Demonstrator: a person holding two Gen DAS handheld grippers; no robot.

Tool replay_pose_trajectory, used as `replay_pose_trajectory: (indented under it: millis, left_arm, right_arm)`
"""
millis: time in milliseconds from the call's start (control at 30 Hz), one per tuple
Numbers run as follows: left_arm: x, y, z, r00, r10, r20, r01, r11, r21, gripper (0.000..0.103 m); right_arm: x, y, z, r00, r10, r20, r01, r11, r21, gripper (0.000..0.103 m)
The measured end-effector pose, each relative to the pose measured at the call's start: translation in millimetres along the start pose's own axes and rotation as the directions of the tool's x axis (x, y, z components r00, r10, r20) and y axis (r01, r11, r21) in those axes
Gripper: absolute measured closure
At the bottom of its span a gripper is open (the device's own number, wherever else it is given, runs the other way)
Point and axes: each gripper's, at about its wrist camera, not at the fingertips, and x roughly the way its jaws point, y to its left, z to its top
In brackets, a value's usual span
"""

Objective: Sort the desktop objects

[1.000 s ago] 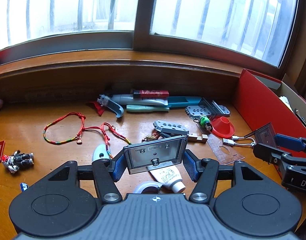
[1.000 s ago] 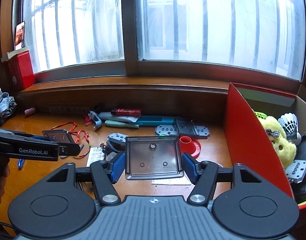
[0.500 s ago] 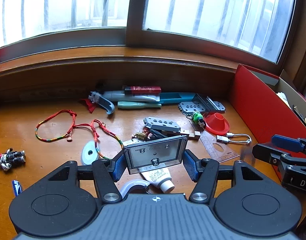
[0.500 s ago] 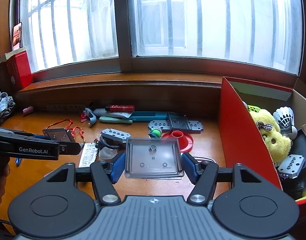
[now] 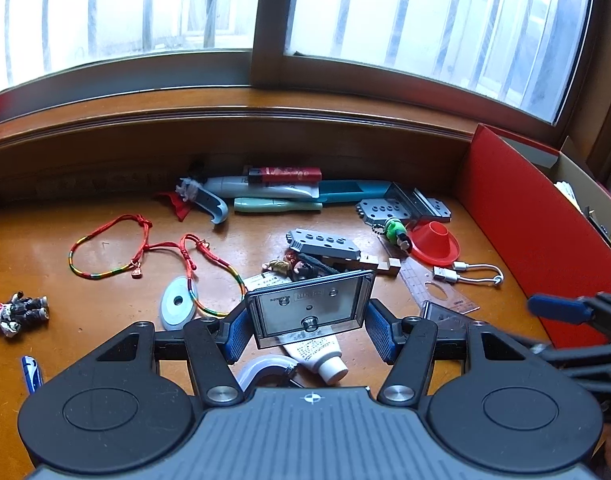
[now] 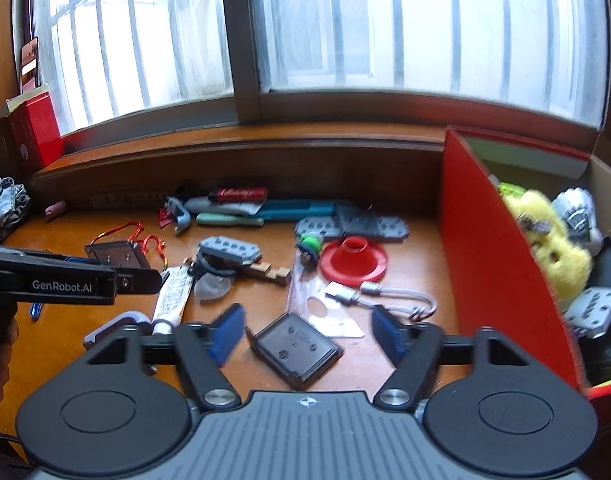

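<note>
Clutter covers the wooden desk [image 5: 45, 248] below the window, read here from left to right. Far left in the left wrist view lies a small dark figurine [image 5: 23, 312], then a red braided cord [image 5: 145, 248] looped across the wood, with a pale oval disc [image 5: 178, 307] just beside its near end. The left gripper [image 5: 308, 322] is held level above the desk, pointing toward the window, its blue pads [image 5: 238, 332] pressed against the sides of a smoky clear case [image 5: 310, 306], which stands upright on edge between them and tilts slightly. Under it lies a white tube [image 5: 319, 356], cap toward the camera. Behind these, along the back edge, lie pens and a teal holder [image 5: 351, 191]; nearer sit a grey studded block [image 5: 325, 243], a red cone [image 5: 435, 242] and a white cable [image 5: 467, 272].

In the right wrist view the right gripper [image 6: 307, 334] hangs low over the desk with its jaws spread wide and nothing between them. A second dark clear case [image 6: 295, 350] lies flat on the wood (corner toward the camera), apart from either pad, beside a clear ruler [image 6: 305, 300]. Further right stands the red-walled box [image 6: 489, 248], holding a yellow plush toy [image 6: 553, 240] and a shuttlecock [image 6: 577, 212].
</note>
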Motion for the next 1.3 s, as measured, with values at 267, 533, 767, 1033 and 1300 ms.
replay_pose_trajectory:
  millis: [267,533,767,1033,1300]
  left_arm:
    - [-7,10,-4,1.0,0.017,0.001,-0.017,1.0,-0.006,0.043]
    - [-7,17,-5,1.0,0.028,-0.01,-0.028,0.999,-0.016,0.043]
    - [-4,11,-4,1.0,0.011,-0.011,-0.011,1.0,-0.002,0.043]
    - [0,10,-4,1.0,0.01,-0.019,-0.01,1.0,-0.002,0.043]
    - [-1,5,1,1.0,0.015,-0.004,-0.015,1.0,0.012,0.043]
  right_arm:
    - [39,1,-12,0.999,0.039,-0.005,-0.04,0.993,-0.111,0.019]
    - [66,-11,-23,0.997,0.066,-0.043,-0.068,0.997,-0.046,0.027]
    - [60,9,-30,0.996,0.064,-0.058,-0.072,0.984,-0.16,0.043]
    - [49,10,-20,0.995,0.09,-0.042,-0.095,0.988,-0.123,0.055]
    - [23,8,-1,0.993,0.114,0.028,-0.111,0.99,-0.089,0.055]
